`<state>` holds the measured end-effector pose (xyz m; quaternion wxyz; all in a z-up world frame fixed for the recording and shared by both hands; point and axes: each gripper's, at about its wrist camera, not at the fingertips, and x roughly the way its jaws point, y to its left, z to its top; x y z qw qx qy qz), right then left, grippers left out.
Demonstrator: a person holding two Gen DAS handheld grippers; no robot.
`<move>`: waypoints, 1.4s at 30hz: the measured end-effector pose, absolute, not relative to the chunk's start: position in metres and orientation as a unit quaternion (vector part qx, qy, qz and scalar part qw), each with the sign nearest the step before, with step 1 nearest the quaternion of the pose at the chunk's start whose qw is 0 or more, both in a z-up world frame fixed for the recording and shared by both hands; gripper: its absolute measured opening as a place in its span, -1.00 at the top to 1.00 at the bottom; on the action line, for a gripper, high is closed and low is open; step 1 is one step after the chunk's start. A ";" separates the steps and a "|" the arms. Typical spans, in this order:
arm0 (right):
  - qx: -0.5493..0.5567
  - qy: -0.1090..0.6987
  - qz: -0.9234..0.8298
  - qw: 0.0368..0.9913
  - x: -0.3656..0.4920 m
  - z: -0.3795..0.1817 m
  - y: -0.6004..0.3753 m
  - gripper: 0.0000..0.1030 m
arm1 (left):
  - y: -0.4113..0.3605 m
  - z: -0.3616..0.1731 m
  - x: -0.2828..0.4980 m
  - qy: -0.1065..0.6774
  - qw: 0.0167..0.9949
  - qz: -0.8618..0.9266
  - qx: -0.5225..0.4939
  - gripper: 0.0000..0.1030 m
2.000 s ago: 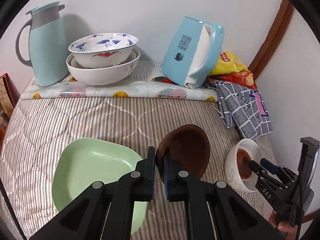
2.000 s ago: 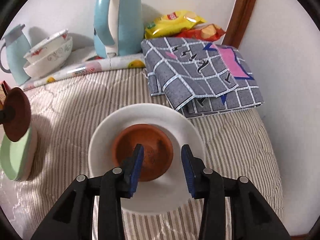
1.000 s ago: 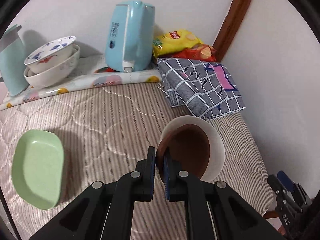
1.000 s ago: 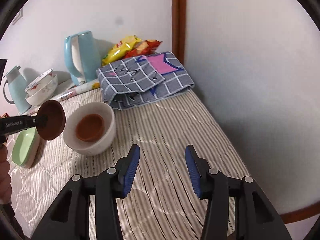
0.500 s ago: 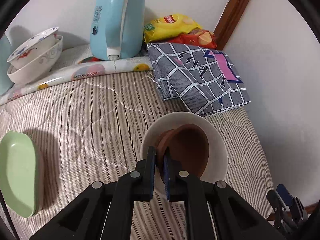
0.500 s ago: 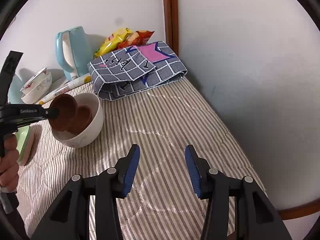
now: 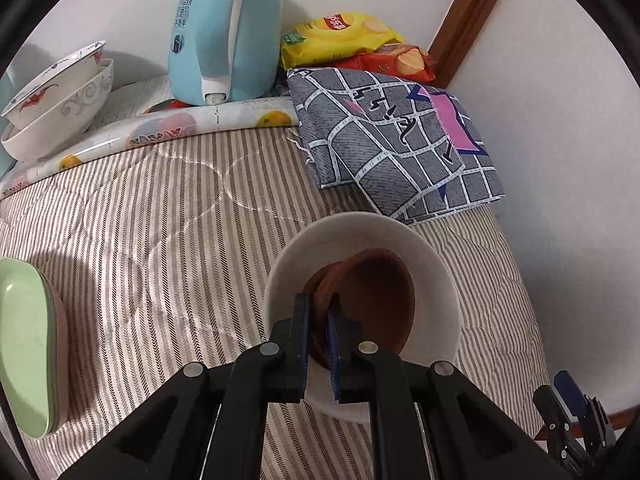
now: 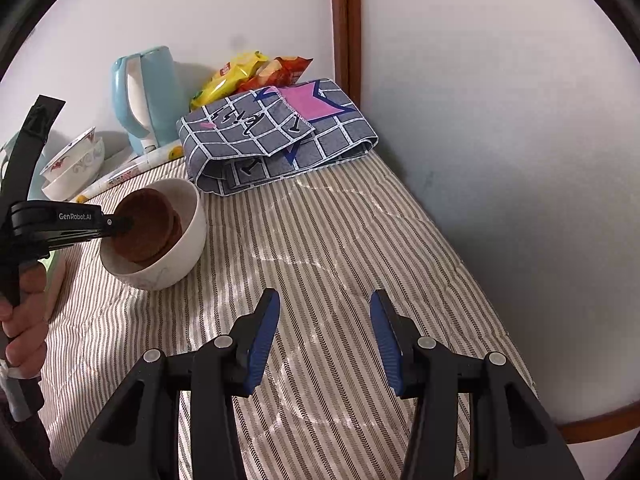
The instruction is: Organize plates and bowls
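Observation:
My left gripper (image 7: 318, 305) is shut on the near rim of a small brown dish (image 7: 372, 300). The dish leans tilted inside a white bowl (image 7: 360, 232) on the striped cover. A second brown dish (image 7: 318, 280) lies under it in the bowl. In the right wrist view the same white bowl (image 8: 180, 252) sits at the left, with the brown dish (image 8: 140, 220) in it and the left gripper (image 8: 120, 224) reaching in. My right gripper (image 8: 324, 332) hovers open over bare cover with nothing between its fingers. A green plate (image 7: 24, 340) lies at the far left.
Two stacked patterned bowls (image 7: 60, 96), a blue kettle (image 7: 224, 32), snack bags (image 7: 340, 36) and a folded grey checked cloth (image 7: 392, 140) line the back. A white wall and wooden trim (image 8: 346, 20) bound the right side. A hand (image 8: 24, 312) grips the left tool.
My left gripper carried the brown dish from beside the green plate over to the white bowl and lowered it in. The right gripper drew back from the bowl, then held still.

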<state>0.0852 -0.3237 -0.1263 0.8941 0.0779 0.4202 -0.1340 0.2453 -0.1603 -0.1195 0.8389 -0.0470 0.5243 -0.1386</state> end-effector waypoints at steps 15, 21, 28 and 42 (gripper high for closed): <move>0.079 0.421 -0.125 0.895 0.093 -0.122 -0.312 0.09 | -0.164 -0.121 0.246 0.533 0.829 -0.163 -0.038 0.68; 0.074 0.417 -0.112 0.899 0.102 -0.115 -0.301 0.09 | -0.157 -0.100 0.237 0.511 0.843 -0.168 -0.027 0.54; 0.077 0.409 -0.092 0.905 0.115 -0.106 -0.290 0.08 | -0.136 -0.088 0.233 0.503 0.851 -0.150 -0.027 0.45; 0.103 0.438 -0.054 0.891 0.170 -0.121 -0.274 0.07 | -0.121 -0.109 0.248 0.533 0.833 -0.144 -0.041 0.45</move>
